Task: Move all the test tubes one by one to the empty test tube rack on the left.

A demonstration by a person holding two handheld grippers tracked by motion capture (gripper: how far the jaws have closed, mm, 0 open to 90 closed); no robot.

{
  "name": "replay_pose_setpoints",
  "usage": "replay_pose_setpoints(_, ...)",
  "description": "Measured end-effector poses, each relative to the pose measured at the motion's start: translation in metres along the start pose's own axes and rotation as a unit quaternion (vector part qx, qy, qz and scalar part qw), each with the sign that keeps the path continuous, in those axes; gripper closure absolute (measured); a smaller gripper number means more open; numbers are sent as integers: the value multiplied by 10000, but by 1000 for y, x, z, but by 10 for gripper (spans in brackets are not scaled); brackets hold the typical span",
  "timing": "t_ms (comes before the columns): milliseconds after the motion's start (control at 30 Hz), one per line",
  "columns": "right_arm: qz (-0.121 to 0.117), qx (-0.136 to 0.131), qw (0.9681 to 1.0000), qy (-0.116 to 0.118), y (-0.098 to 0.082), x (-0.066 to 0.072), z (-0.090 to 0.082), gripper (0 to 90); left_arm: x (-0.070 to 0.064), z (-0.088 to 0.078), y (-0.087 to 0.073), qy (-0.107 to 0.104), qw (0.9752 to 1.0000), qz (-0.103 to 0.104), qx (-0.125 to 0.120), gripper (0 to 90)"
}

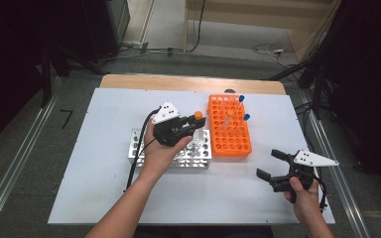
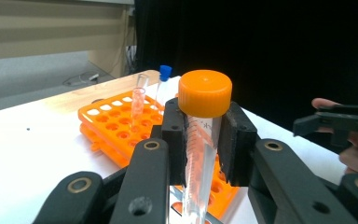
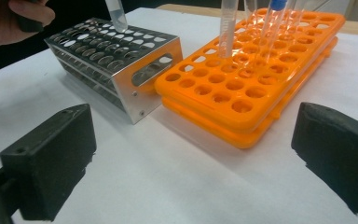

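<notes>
left claw: clamped on clear plastic tube with orange screw cap, upright, above silver metal rack | orange plastic rack: just right, nearer the left claw | right claw: apart, empty, low over white table

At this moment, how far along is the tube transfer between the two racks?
Partly done, by the look of it. The orange rack already holds a few tubes, two of them the blue-capped tubes. In hand: the left gripper is shut on an orange-capped tube, lifted above the metal rack. The right gripper is open and holds nothing. Left: seating this tube; which rack it goes to can't be told.
</notes>
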State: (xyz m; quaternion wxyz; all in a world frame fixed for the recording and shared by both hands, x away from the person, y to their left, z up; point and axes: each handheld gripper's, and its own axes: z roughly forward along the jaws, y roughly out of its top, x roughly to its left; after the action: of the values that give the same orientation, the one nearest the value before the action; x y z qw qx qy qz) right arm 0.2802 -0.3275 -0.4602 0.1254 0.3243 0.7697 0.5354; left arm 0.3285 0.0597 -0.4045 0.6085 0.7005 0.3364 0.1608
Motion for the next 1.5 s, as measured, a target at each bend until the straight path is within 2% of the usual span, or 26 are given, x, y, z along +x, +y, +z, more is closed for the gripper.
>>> replay_pose_setpoints(300, -34, -27, 10000, -54, 0, 2, 0, 4, 8, 18, -1, 201, 9997, -80, -67, 748)
replay_pose_setpoints(600, -26, -30, 10000, -52, -1, 2, 0, 4, 11, 36, -7, 377, 9992, 33, 125, 748)
replay_pose_setpoints(867, 7, -19, 10000, -45, -2, 1, 1, 4, 13, 41, -7, 340, 9992, 53, 189, 747)
replay_pose_setpoints(967, 0, -21, 10000, -55, -2, 1, 1, 4, 13, 42, -6, 365, 9990, 130, 217, 747)
replay_pose_setpoints(1167, -8, -19, 10000, -62, -2, 1, 1, 4, 14, 45, -6, 358, 9992, 59, 160, 748)
replay_pose_setpoints(1267, 4, -20, 10000, -73, -2, 1, 1, 4, 13, 48, -8, 294, 9993, 63, 220, 747)
replay_pose_setpoints(1300, 6, -24, 10000, -76, -2, 1, 1, 4, 12, 49, -9, 354, 9987, 159, 328, 748)
replay_pose_setpoints(1433, 7, -13, 10000, -88, -3, 0, 1, 4, 13, 50, -11, 430, 9976, 101, 529, 745)
replay_pose_setpoints(1500, -1, -21, 10000, -91, -3, 0, 1, 4, 11, 50, -11, 404, 9970, 147, 642, 743)
